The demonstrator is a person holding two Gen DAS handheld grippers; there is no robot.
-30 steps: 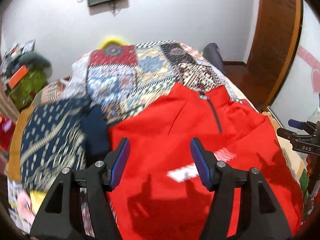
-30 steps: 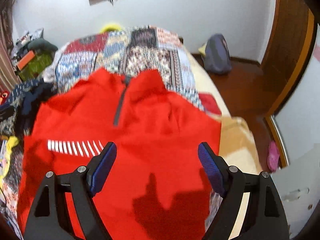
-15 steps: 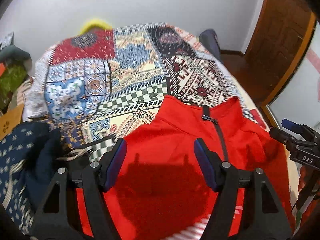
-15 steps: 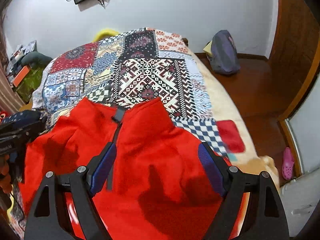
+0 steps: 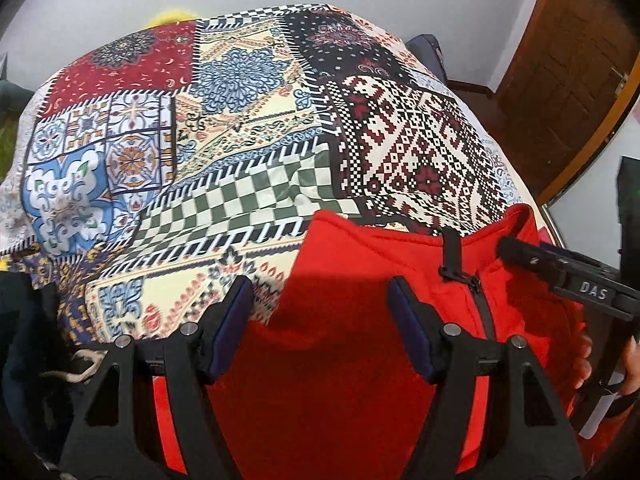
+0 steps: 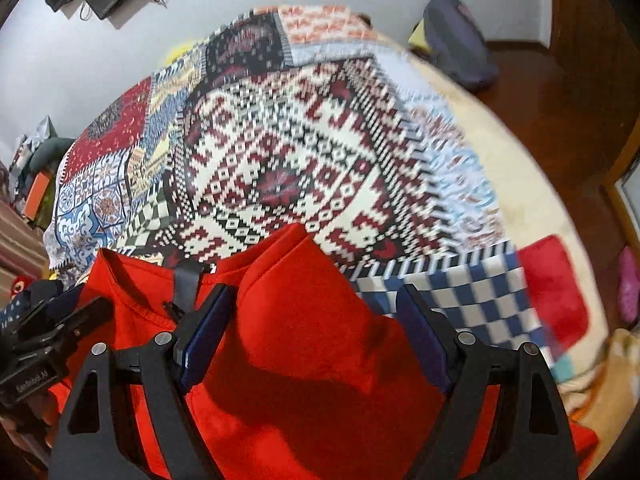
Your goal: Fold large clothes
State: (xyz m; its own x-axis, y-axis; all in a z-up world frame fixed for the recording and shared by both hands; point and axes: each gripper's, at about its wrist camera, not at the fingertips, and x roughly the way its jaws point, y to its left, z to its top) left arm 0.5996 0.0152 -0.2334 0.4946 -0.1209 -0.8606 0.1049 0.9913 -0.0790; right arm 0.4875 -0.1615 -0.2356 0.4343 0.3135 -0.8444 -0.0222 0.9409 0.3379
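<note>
A red zip-neck pullover (image 5: 340,320) lies flat on a patchwork bedspread (image 5: 248,128), collar and dark zipper (image 5: 456,268) pointing away. My left gripper (image 5: 320,304) is open, hovering over the pullover's left shoulder near the collar. In the right wrist view the pullover (image 6: 304,340) fills the lower frame, and my right gripper (image 6: 316,308) is open over its right shoulder beside the collar. Each gripper shows at the edge of the other's view: the right gripper (image 5: 568,280) and the left gripper (image 6: 48,328). Neither holds cloth.
Dark blue patterned clothes (image 5: 28,340) lie at the bed's left. A grey backpack (image 6: 456,44) sits on the wooden floor by the wall. A wooden door (image 5: 572,52) stands at right. A pink slipper (image 6: 628,284) lies on the floor.
Both grippers have moved forward up the pullover from its chest towards the collar and shoulders. Both stay open and empty.
</note>
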